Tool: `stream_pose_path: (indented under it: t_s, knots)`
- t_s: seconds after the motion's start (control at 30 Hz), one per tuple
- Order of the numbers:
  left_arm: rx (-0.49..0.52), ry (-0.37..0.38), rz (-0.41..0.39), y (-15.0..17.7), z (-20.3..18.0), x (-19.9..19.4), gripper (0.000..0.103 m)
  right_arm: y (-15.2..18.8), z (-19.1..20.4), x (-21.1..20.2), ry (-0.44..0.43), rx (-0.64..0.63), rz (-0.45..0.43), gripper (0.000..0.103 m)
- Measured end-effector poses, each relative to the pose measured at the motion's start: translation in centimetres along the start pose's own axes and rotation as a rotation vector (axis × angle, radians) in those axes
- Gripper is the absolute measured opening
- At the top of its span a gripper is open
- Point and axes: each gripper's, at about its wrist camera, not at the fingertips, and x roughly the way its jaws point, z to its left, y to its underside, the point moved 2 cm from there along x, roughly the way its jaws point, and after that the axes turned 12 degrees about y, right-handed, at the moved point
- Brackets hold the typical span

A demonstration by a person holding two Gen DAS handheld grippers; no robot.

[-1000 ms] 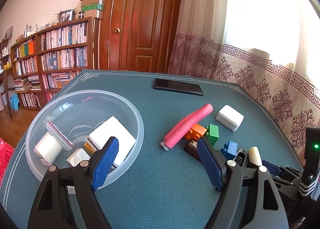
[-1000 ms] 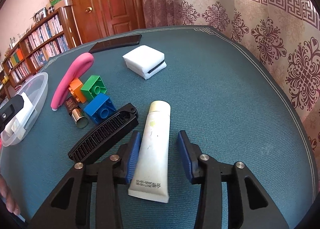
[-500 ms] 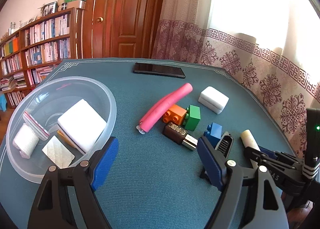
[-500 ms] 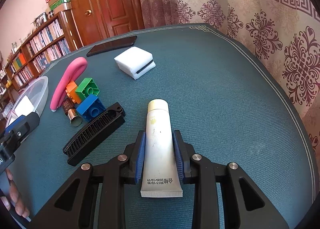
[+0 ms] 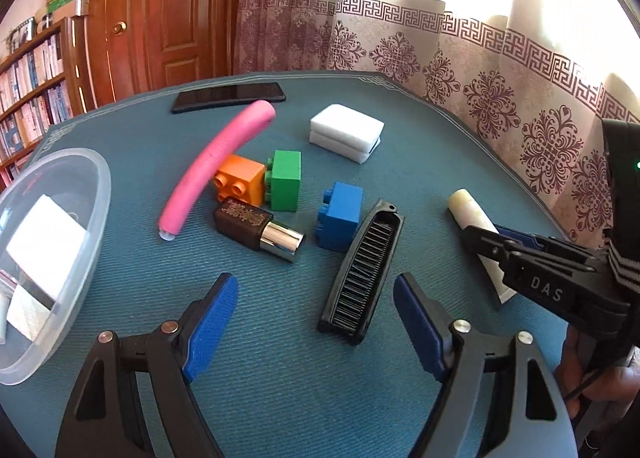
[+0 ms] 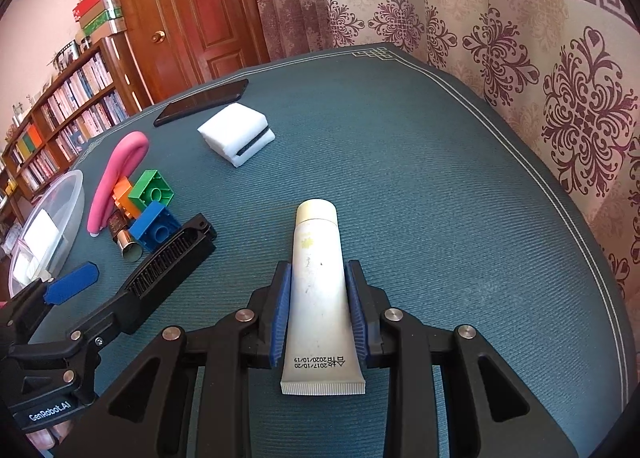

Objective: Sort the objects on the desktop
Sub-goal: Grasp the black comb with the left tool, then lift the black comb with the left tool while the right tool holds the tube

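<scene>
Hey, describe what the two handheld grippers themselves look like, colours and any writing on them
Both are black plastic scissor-style frames with silver rivets and blue ribbed finger pads. The left gripper carries white "GenRobot.AI" lettering on its body, read in the right wrist view. The right gripper shows "DAS" lettering, a green indicator light and a striped band in the left wrist view.

Ribbed teal cloth covers the table [image 6: 440, 185]; glossy plastic bricks [image 5: 285, 179], a matt cream tube [image 6: 318, 286], a shiny metal-capped lipstick [image 5: 258, 227], a clear plastic bowl [image 5: 90, 217].
</scene>
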Motion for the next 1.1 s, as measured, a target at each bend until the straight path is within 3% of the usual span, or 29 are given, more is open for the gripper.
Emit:
stream_pose_path:
  t_s: [0.2,0.47,0.6,0.77,1.1]
  knots:
    - [0.004,0.021,0.034,-0.5,-0.4,1.2,0.064,-0.1,-0.1,0.1,-0.002,0.004,-0.001,0.030]
    - [0.065,0.020,0.065,-1.3,-1.7,2.8,0.063,0.0,-0.3,0.1,-0.010,0.016,0.001,0.030]
    - [0.079,0.019,0.070,-1.6,-1.9,3.2,0.044,0.0,-0.2,0.1,-0.006,0.016,0.000,0.030]
    - [0.087,0.034,0.063,-1.5,-2.2,3.0,0.030,0.1,0.0,0.0,0.005,0.009,-0.006,0.030]
    - [0.042,0.048,0.004,-0.9,-1.9,0.5,0.030,0.1,-0.4,0.0,-0.012,0.031,-0.012,0.030]
